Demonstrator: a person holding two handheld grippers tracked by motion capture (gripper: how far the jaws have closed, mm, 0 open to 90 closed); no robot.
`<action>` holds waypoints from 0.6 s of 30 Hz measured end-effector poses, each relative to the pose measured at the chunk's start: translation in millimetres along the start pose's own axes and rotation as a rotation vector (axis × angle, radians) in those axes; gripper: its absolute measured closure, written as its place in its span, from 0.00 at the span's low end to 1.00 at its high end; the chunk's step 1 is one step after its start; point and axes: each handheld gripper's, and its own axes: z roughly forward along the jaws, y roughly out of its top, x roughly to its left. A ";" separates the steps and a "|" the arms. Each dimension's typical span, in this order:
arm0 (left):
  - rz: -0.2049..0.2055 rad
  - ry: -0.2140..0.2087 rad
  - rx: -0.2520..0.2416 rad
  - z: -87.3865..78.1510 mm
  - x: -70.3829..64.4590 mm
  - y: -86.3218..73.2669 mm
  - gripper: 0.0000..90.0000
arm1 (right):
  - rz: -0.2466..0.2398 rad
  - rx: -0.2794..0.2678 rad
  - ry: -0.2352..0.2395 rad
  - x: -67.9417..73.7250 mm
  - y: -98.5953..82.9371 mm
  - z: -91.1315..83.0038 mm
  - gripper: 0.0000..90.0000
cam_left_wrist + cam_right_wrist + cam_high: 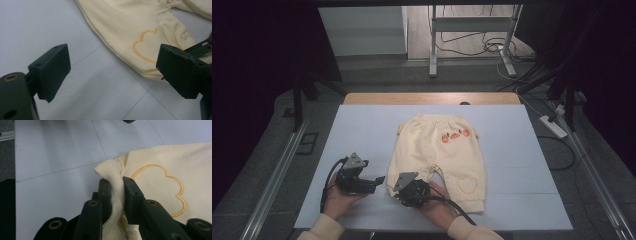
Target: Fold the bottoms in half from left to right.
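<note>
Pale yellow baby trousers (439,150) lie flat on the white sheet (362,130) covering the counter, waistband toward the far edge and leg cuffs toward the near edge, a little right of centre. The right gripper (116,192) has its fingers (131,195) clenched on the ribbed cuff (111,173) of one leg, just beside the embroidered heart outline (160,187). The left gripper (112,67) hovers over bare sheet near that cuff, fingers (52,67) released and wide apart, grasping nothing.

one pair of yellow baby trousers (439,150), two grippers.
</note>
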 end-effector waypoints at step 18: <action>0.012 -0.020 -0.017 7.7 2.0 12.6 0.16 | 0.026 -0.040 0.047 3.7 -2.7 -14.5 0.87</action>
